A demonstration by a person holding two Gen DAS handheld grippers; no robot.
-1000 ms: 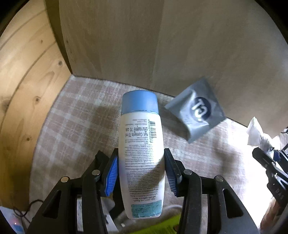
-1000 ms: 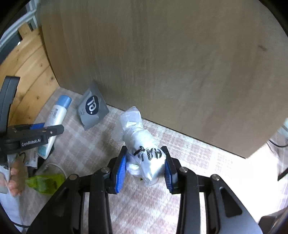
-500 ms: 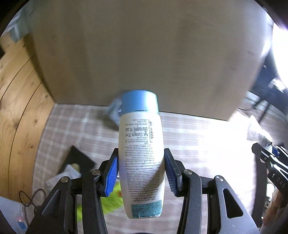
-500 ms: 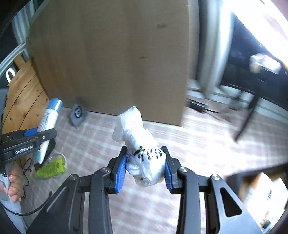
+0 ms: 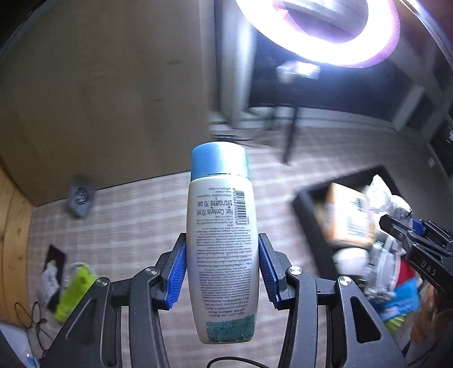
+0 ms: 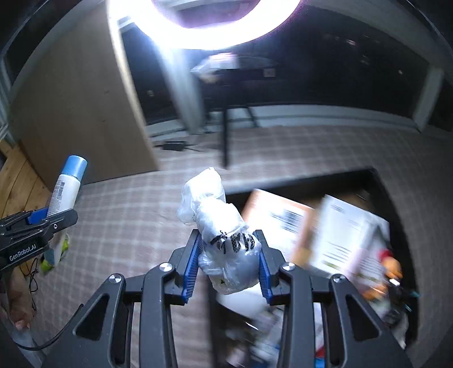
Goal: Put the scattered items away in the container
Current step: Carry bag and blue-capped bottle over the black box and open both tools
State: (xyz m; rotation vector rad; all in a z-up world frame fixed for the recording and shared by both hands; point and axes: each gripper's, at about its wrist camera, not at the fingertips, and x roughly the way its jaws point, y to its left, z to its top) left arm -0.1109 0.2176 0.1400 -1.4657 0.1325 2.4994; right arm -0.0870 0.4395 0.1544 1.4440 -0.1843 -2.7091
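Note:
My left gripper (image 5: 222,266) is shut on a white lotion bottle (image 5: 222,240) with a blue cap, held in the air above the checked rug; it also shows in the right wrist view (image 6: 66,192). My right gripper (image 6: 228,263) is shut on a clear plastic-wrapped bundle (image 6: 223,237) with black lettering, held just over the near left edge of the black container (image 6: 396,203). The container (image 5: 305,209) holds cardboard boxes, leaflets and several small items. My right gripper shows at the right edge of the left wrist view (image 5: 419,246).
A grey pouch (image 5: 80,198) leans on the wooden panel (image 5: 99,99). A lime-green packet (image 5: 72,291), a black card and a cable lie at the left on the rug. A bright ring light (image 6: 203,25) on a dark stand (image 6: 225,136) is behind.
Both grippers have swung right and up with their loads. The wooden panel slid to the left, and the black container and ring light came into view. The right gripper now hangs at the container's edge.

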